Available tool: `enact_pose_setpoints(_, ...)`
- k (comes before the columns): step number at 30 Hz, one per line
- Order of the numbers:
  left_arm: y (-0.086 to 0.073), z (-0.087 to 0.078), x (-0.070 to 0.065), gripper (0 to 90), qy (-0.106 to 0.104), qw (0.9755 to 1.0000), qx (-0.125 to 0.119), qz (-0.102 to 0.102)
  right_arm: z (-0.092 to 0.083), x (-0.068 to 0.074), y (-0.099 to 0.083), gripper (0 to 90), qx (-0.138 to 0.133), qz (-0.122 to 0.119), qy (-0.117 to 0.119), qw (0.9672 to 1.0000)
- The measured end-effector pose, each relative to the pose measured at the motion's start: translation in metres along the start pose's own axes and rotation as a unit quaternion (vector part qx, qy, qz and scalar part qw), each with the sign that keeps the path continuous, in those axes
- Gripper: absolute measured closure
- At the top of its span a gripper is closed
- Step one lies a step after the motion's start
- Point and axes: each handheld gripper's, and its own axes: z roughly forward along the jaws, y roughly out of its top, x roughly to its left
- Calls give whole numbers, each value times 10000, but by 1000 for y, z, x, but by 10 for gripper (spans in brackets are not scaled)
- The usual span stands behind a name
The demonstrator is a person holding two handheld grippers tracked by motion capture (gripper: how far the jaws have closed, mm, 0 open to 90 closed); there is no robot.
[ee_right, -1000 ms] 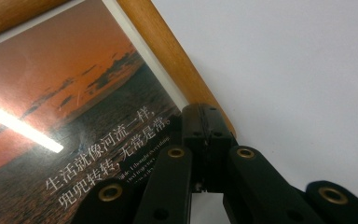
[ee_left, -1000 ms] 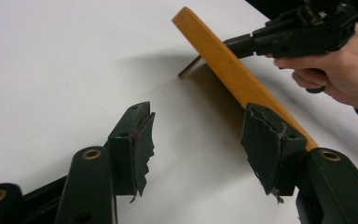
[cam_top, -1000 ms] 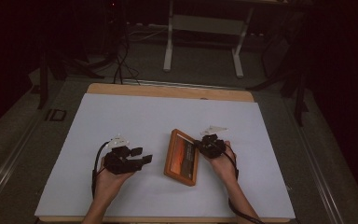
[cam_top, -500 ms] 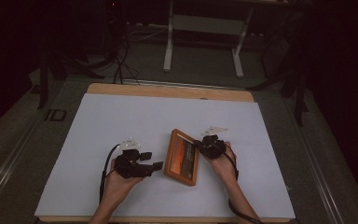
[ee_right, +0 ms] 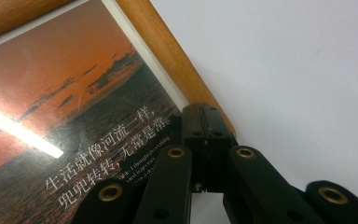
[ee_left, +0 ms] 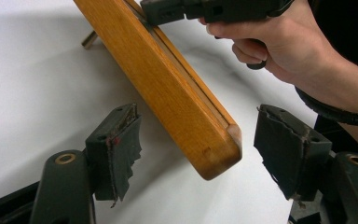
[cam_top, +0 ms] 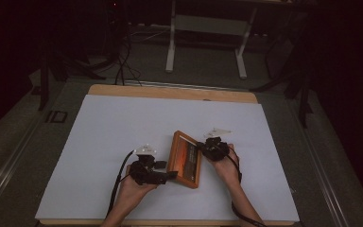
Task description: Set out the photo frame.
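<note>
Two tools work on one wooden picture frame that lies near the front middle of the white surface, its sunset print facing up. The right tool has its jaws pressed together, their tips resting on the frame's edge; in the right gripper view the closed tips sit where the print meets the wooden border, and whether they pinch the frame or only press on it cannot be told. The left tool sits just beside the frame's near left corner. Its jaws have just been opening and now stand wide apart. In the left gripper view the frame's corner lies between the two pads without touching either, and that end of the frame stands slightly off the surface.
</note>
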Motion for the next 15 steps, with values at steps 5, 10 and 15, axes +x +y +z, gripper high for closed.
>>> enact_pose_setpoints(5,2,9,7,410,-248,9994,84,-208,0,0,0,900,-19,0,14,10000)
enact_pose_setpoints(10,2,13,6,467,-251,9992,135,-262,0,-1,-1,900,-47,8,23,10000)
enact_pose_setpoints(15,3,14,4,487,-199,9989,199,-381,0,0,0,899,-19,-86,22,10000)
